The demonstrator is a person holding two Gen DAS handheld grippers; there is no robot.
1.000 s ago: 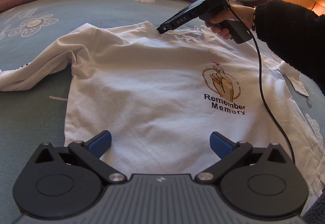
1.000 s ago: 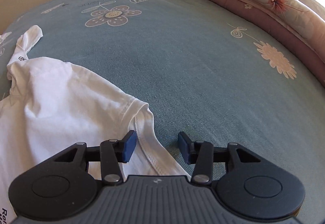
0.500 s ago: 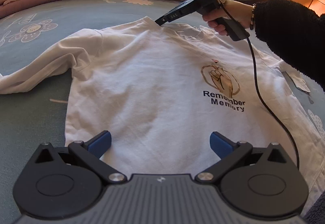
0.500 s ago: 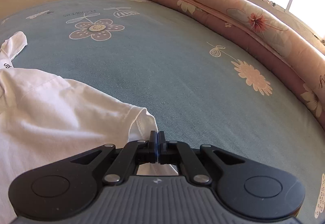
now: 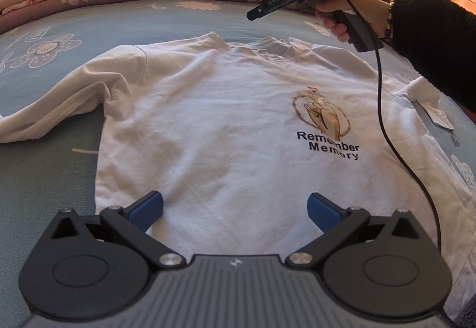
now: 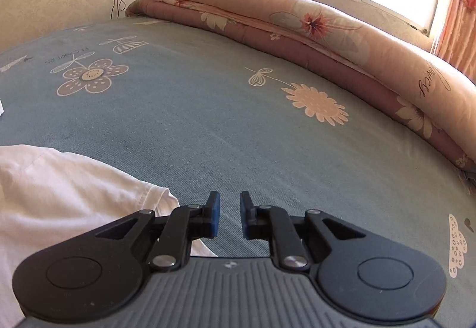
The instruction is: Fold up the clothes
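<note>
- Left gripper (image 5: 235, 209) hangs over the lower part of the white T-shirt (image 5: 226, 131), blue pads (image 5: 147, 207) spread wide, nothing pinched between them — shirt fabric fills the whole gap below.
- The T-shirt lies front-up on the blue-green floral bedsheet (image 5: 44, 179), collar at the far end beyond the left fingers, the "Remember Memory" print (image 5: 327, 131) ahead and toward the right-hand pad.
- One sleeve (image 5: 53, 108) trails out across the sheet, well off to the side of the left-hand pad.
- Up past the collar, the right gripper (image 5: 253, 14) is held in the air by a hand (image 5: 342, 12) in a black fuzzy sleeve (image 5: 431, 39) — its tip is clear of the cloth, and a black cable (image 5: 383, 119) droops from it across the shirt.
- From the right wrist view, the right gripper (image 6: 229, 215) has its fingers a narrow gap apart and opening, with only bedsheet (image 6: 208, 119) showing between them.
- The shirt's edge (image 6: 74, 188) sits just beside the left-hand finger there; whether the finger brushes the cloth is hard to call from this angle.
- Beyond the fingers, a rolled pink floral quilt (image 6: 327, 27) runs along the far side of the bed.
</note>
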